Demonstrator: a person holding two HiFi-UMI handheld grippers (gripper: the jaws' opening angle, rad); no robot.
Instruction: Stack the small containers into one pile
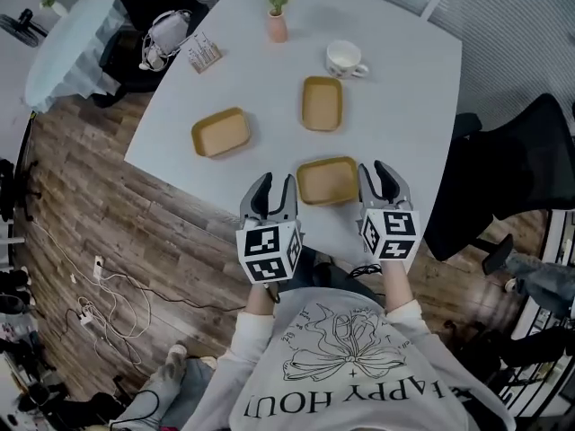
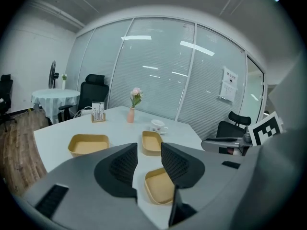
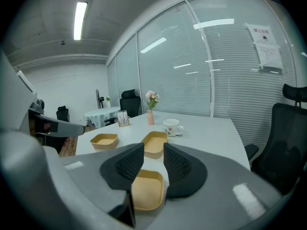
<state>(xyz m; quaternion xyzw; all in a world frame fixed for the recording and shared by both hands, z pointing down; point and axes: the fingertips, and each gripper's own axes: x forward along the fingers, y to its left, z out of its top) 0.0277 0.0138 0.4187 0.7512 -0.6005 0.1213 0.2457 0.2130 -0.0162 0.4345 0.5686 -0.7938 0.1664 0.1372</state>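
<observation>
left gripper [image 1: 274,187]: over the near edge of the desk [image 1: 404,106], just left of the near container [image 1: 328,180]; fingers [image 2: 125,164] wide apart, nothing between them
right gripper [image 1: 377,173]: just right of the same container; fingers [image 3: 178,166] apart, gripping nothing
near container: tan, empty, flat on the desk between the two grippers
far container [image 1: 322,103]: behind it, near the cup [image 1: 344,59]
left container [image 1: 220,132]: off to the left, alone
pile: the three containers lie singly, not touching
vase [image 1: 278,25]: at the far side, holding flowers

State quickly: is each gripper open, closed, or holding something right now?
Left gripper: open, holding nothing.
Right gripper: open, holding nothing.
</observation>
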